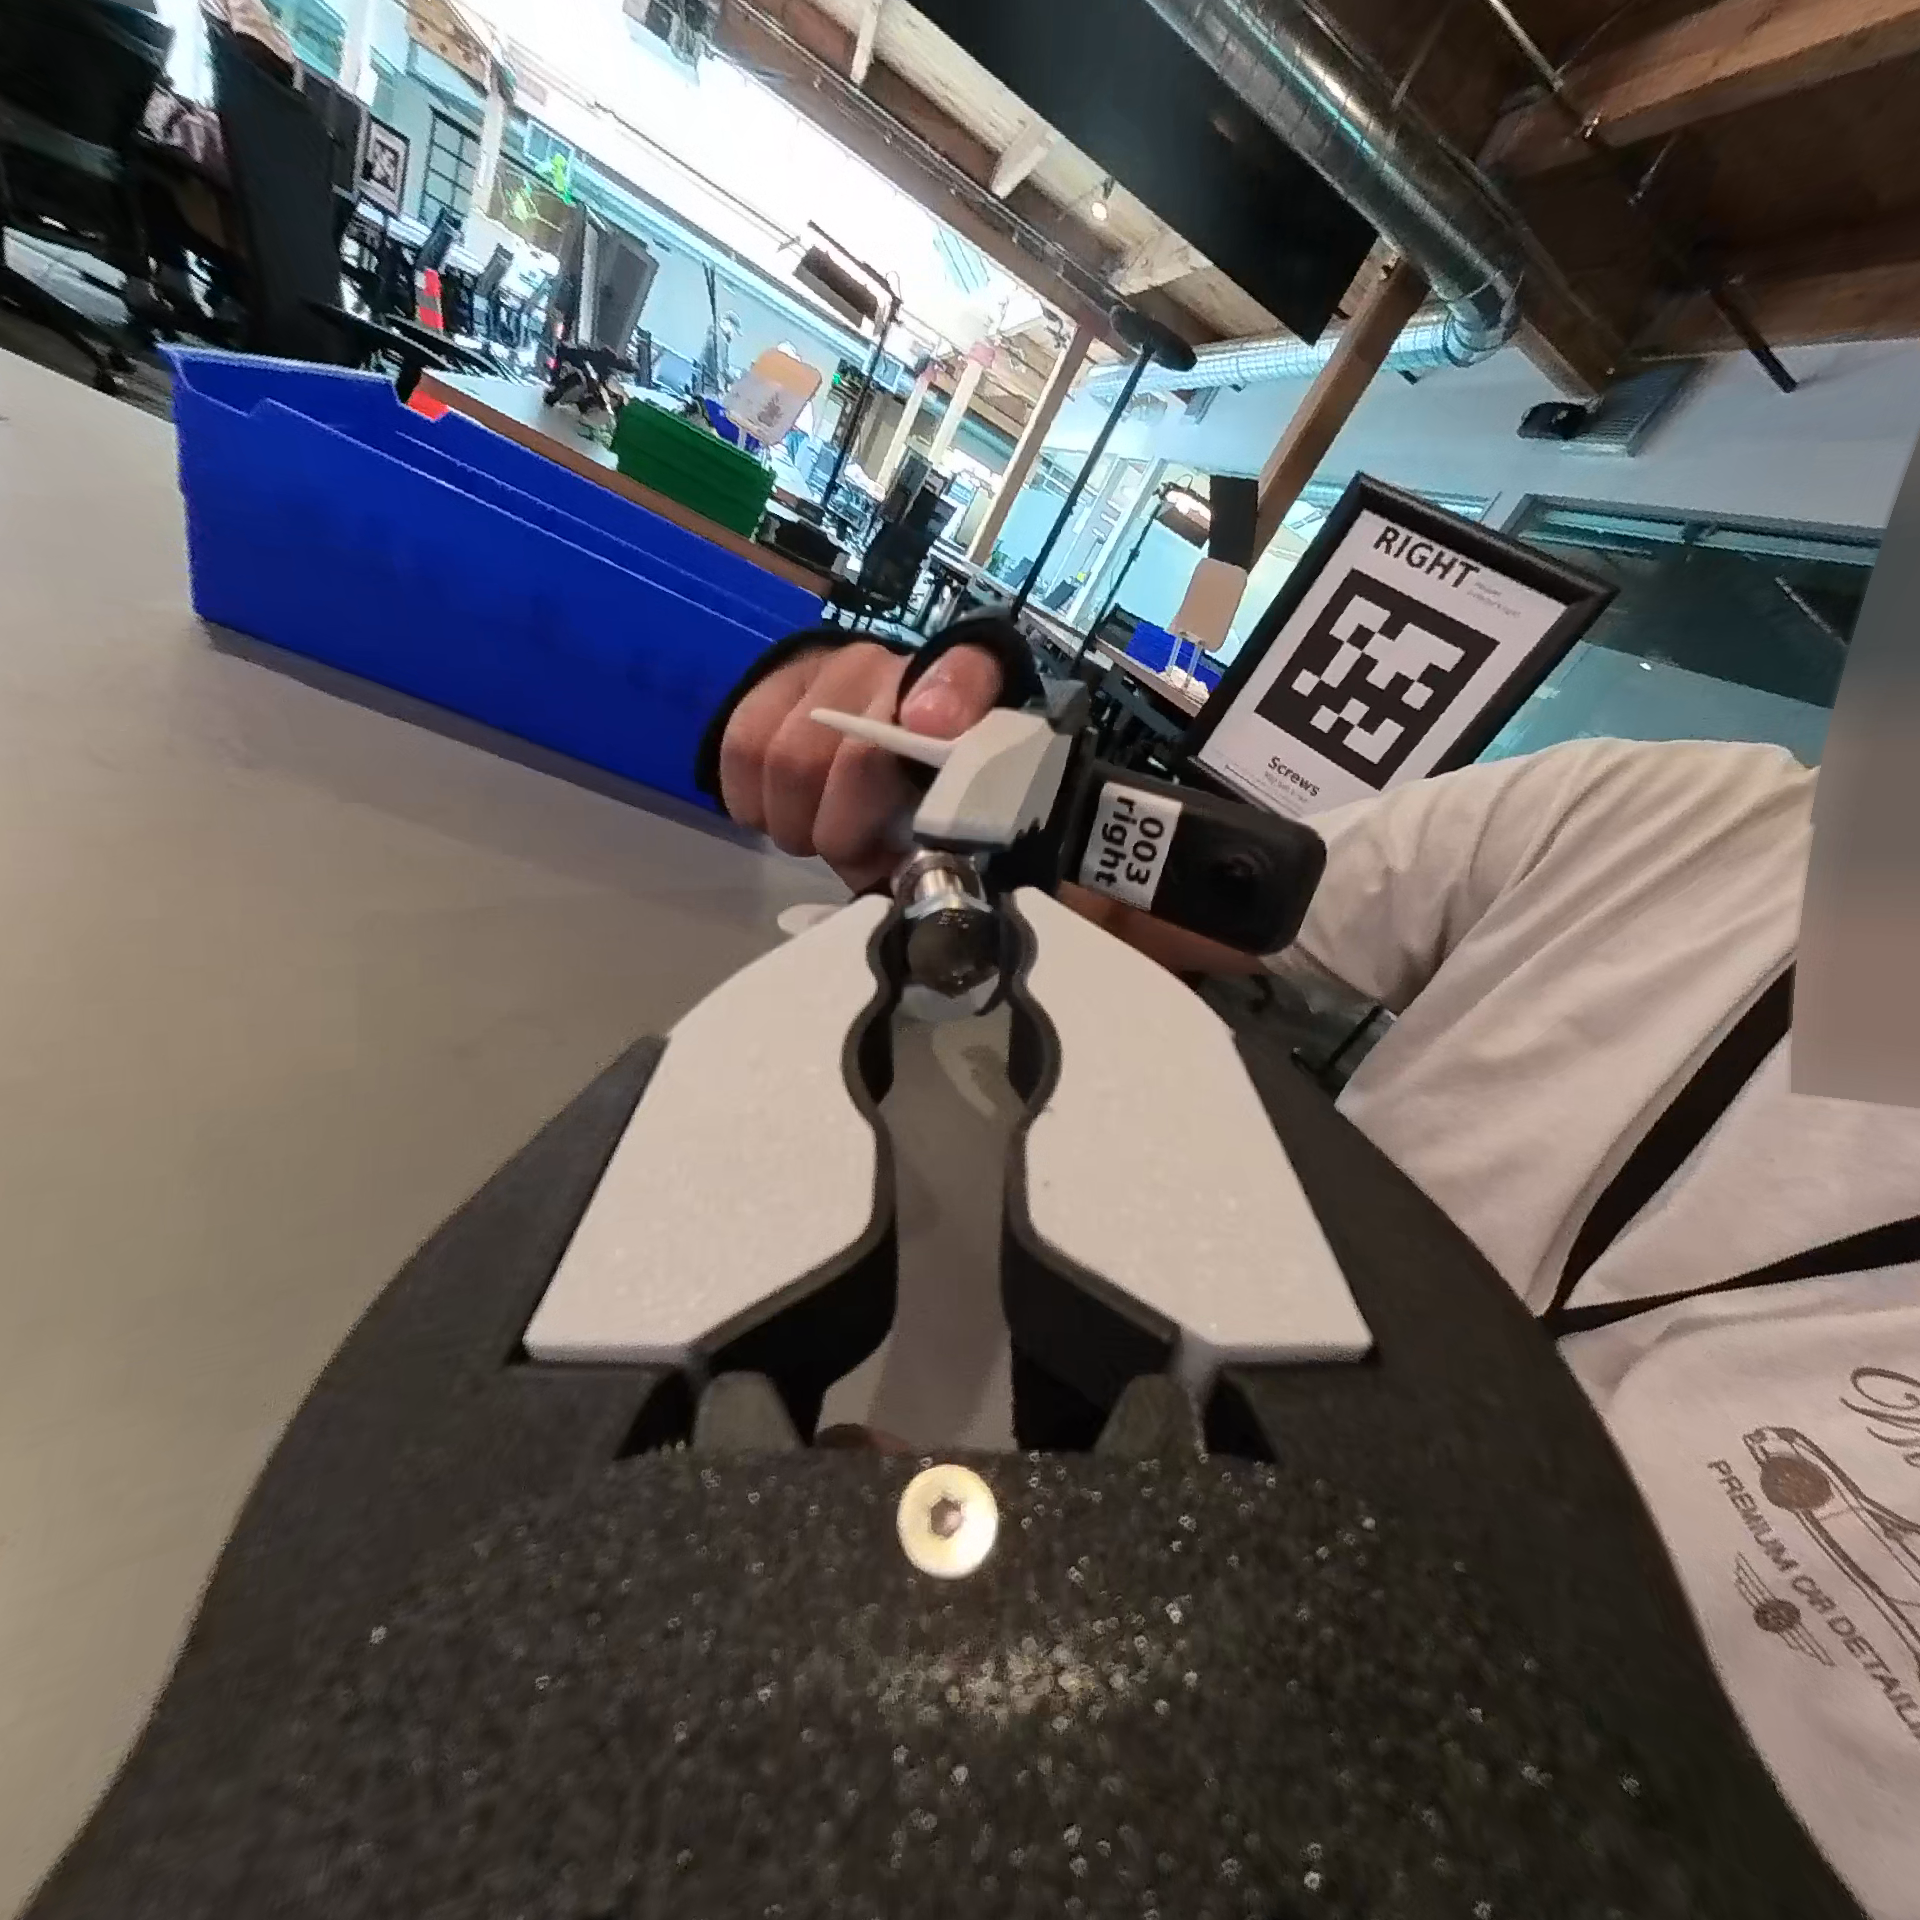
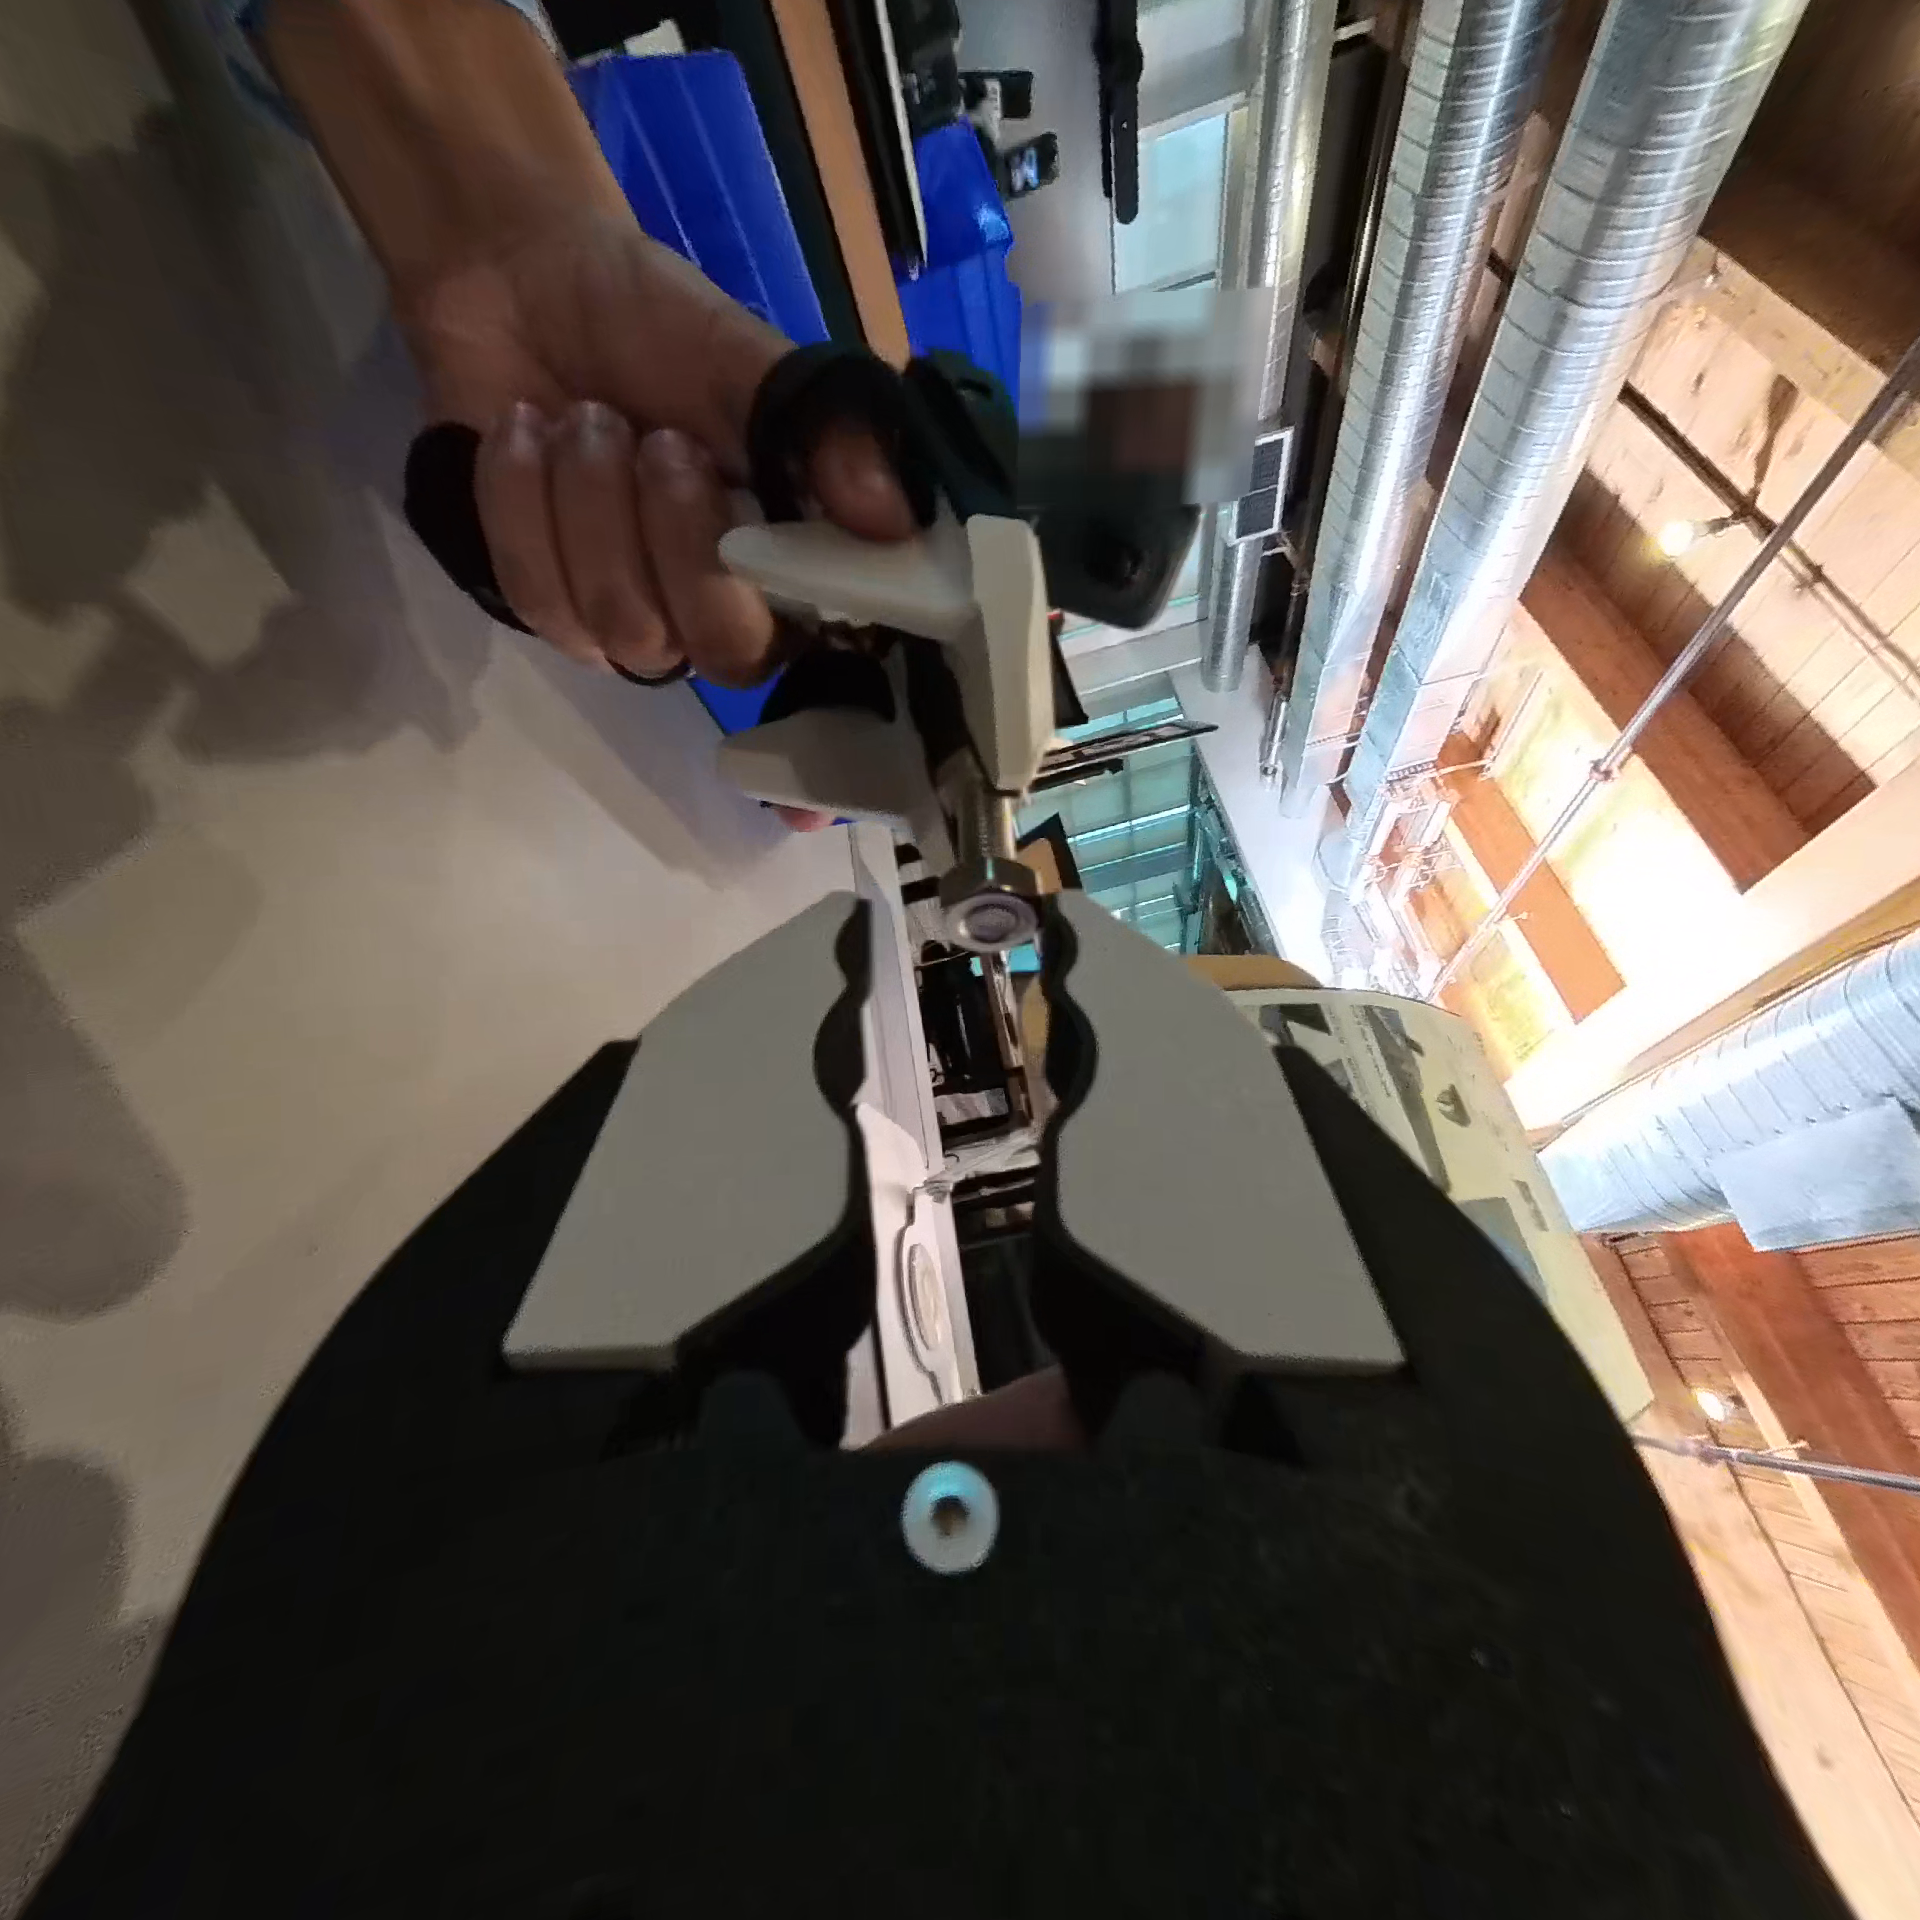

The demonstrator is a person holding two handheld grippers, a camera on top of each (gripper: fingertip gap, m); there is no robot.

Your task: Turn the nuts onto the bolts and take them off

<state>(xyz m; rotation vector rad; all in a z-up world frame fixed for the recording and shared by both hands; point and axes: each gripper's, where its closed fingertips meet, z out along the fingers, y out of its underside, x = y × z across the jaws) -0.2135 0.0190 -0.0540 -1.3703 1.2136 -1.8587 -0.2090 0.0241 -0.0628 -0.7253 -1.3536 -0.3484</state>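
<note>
My left gripper point(image 1: 951, 951) is shut on the head end of a shiny steel bolt point(image 1: 943, 961) and holds it off the grey table point(image 1: 260, 987). The bolt's shank runs away from it into my right gripper point(image 1: 971, 821), held by a hand. In the right wrist view the bolt point(image 2: 982, 821) points at the camera with a hex nut point(image 2: 987, 888) near its threaded end. My right gripper point(image 2: 956, 920) stands open around that end. The nut lies close to the right finger, with a gap on the left side. The left gripper point(image 2: 966, 748) grips the bolt's far end.
A blue plastic bin point(image 1: 436, 561) stands on the table behind the grippers. A black-framed sign with a square marker point(image 1: 1392, 665) stands at the right. The person's white sleeve and shirt point(image 1: 1558, 1039) fill the right side. Blue bins point(image 2: 707, 187) also show in the right wrist view. Only a small space, under 4 cm, lies between the two pairs of fingers.
</note>
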